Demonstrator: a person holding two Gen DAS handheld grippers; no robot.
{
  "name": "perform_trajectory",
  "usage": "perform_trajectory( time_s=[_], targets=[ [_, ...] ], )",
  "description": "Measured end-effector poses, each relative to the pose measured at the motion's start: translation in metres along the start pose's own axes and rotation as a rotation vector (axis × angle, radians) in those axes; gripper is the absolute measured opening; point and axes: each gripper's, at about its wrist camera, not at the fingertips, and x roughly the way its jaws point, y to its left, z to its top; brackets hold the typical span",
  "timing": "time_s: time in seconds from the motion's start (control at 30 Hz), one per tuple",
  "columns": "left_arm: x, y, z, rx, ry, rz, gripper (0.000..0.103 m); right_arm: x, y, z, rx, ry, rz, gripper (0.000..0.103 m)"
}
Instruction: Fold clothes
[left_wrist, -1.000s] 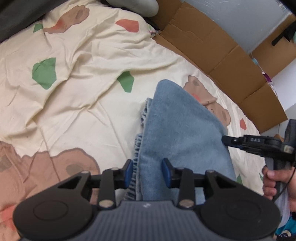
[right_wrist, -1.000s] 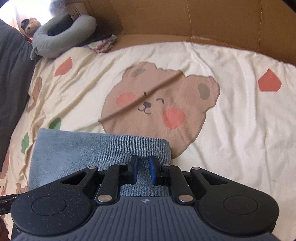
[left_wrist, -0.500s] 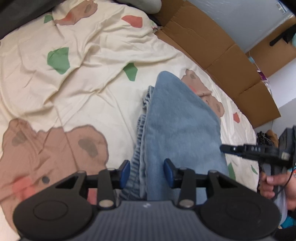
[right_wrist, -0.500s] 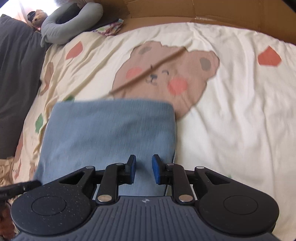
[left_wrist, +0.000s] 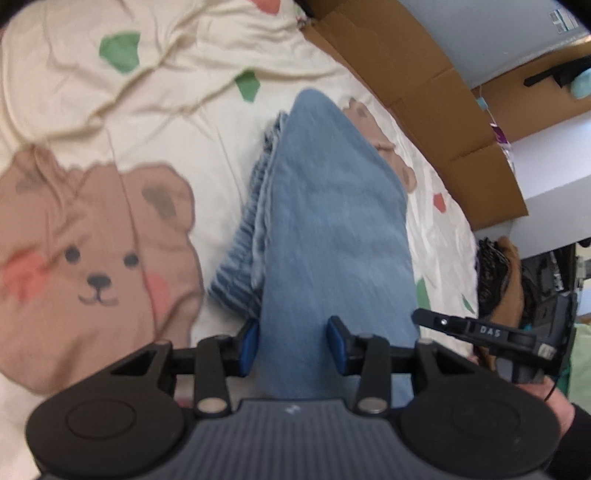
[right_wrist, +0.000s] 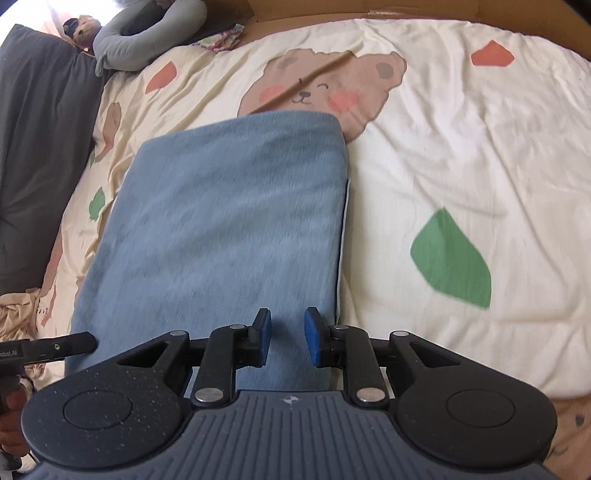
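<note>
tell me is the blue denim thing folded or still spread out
Folded. The denim garment lies as a compact rectangle on the bear-print sheet, and stacked layers show along its left edge in the left wrist view.

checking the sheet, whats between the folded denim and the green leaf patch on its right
Only bare cream bedsheet lies between the folded denim and the green leaf patch, seen in the right wrist view.

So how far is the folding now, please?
The blue garment already lies on the bedspread as a neat folded rectangle, with layered edges stacked on one side. Nothing is in hand: the left gripper and right gripper are both open above its near end. Any further fold or putting it away is left.
</note>
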Motion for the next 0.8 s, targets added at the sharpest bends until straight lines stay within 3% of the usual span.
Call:
perform_trajectory(
  time_s=[0.07,0.13,0.23,0.33,0.67,0.8],
  targets=[
    [0.0,0.002,-0.003,0.0,0.008,-0.011,0.038,-0.002,0.001,-0.005,0.002,0.005,0.001,0.035],
    [-0.004,0.002,-0.003,0.011,0.005,-0.016,0.023,-0.004,0.002,-0.01,0.005,0.011,0.003,0.035],
    [-0.01,0.002,-0.002,0.028,-0.003,-0.023,0.019,-0.006,0.002,-0.017,0.009,0.025,0.007,0.037],
    [-0.014,0.001,0.0,0.043,-0.008,-0.013,0.019,-0.008,0.001,-0.025,0.017,0.053,0.011,0.048],
    [-0.009,0.01,-0.002,0.04,-0.007,0.025,0.019,-0.002,0.0,-0.064,0.012,0.135,0.021,0.045],
    [-0.022,0.005,0.004,0.046,-0.031,0.042,0.026,-0.014,-0.002,-0.062,0.022,0.128,0.021,0.046]
  ],
)
